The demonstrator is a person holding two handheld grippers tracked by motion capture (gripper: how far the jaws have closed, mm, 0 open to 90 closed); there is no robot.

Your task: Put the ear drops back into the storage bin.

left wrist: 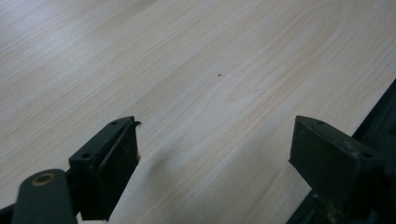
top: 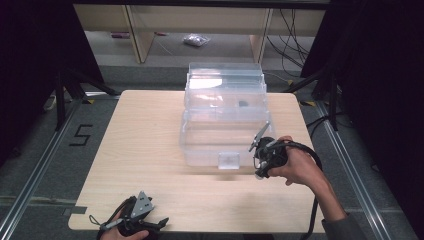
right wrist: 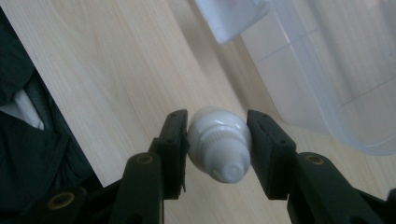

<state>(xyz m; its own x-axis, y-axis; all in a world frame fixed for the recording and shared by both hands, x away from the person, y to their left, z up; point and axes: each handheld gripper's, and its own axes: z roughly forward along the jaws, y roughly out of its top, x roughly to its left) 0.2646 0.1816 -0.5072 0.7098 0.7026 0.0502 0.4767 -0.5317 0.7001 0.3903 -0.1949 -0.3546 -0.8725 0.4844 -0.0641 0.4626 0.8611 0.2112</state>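
A small white bottle (right wrist: 218,145) with a ridged cap sits between the jaws of my right gripper (right wrist: 217,149), which is shut on it just above the wooden table (right wrist: 116,70). In the high view this gripper (top: 260,170) hangs beside the front right corner of a clear plastic box (top: 222,135), held by a hand. The box's lid (top: 225,82) stands open at the back. My left gripper (top: 159,222) rests at the table's near left edge. In its own view the left gripper (left wrist: 215,144) is open over bare wood with nothing between the jaws.
A small dark object (top: 243,104) lies inside the box toward the back. The box's front latch (top: 229,161) faces the person, and its wall (right wrist: 336,84) is close to the right gripper. Grey floor with a rail surrounds the table (top: 140,150).
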